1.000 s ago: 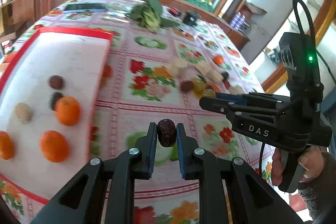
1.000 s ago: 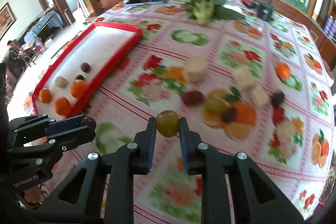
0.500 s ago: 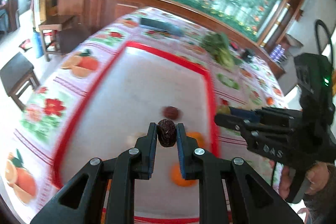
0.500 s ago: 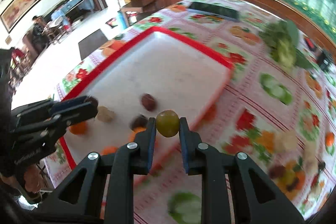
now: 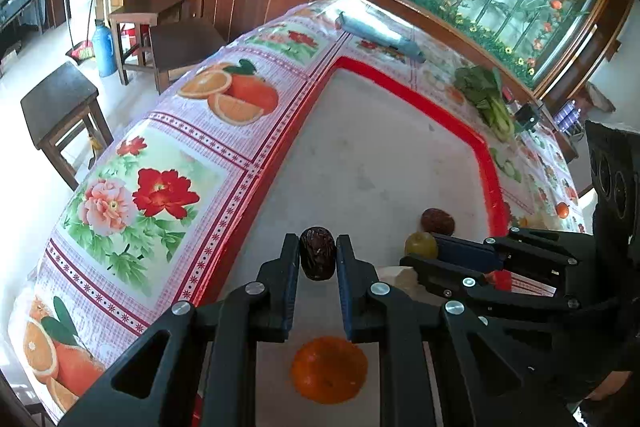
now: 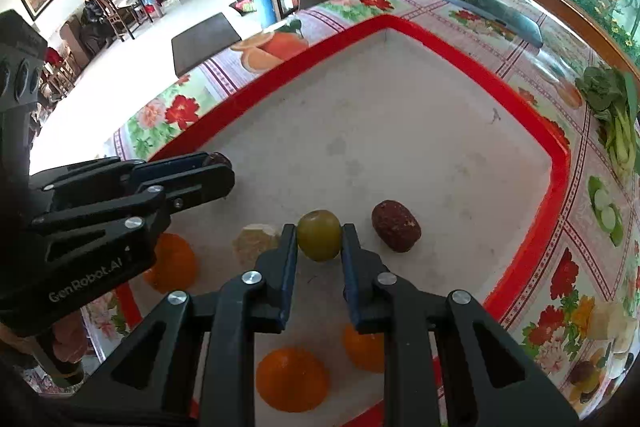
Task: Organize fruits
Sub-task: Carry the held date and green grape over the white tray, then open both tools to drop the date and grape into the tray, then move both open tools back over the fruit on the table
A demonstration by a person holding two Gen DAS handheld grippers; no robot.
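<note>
My left gripper (image 5: 318, 259) is shut on a dark brown date (image 5: 317, 258) and hangs over the near left part of the red-rimmed white tray (image 5: 486, 163). My right gripper (image 6: 319, 241) is shut on a green olive-like fruit (image 6: 319, 235) over the same tray (image 6: 552, 163). In the right wrist view the left gripper (image 6: 216, 163) shows at the left with the date at its tip. On the tray lie a red-brown date (image 6: 396, 231), a pale peeled piece (image 6: 254, 243) and three oranges (image 6: 292, 379). One orange (image 5: 329, 369) sits under my left fingers.
Leafy greens (image 6: 612, 107) and a dark flat case (image 6: 492, 9) lie on the flowered tablecloth (image 5: 168, 195) beyond the tray. More fruit pieces (image 6: 600, 355) are at the table's right. Wooden stools (image 5: 64, 115) stand beside the table; a seated person (image 6: 94, 19) is far off.
Both grippers have swung left from the loose fruit on the cloth to over the tray, and come lower and closer together. Each still holds its fruit.
</note>
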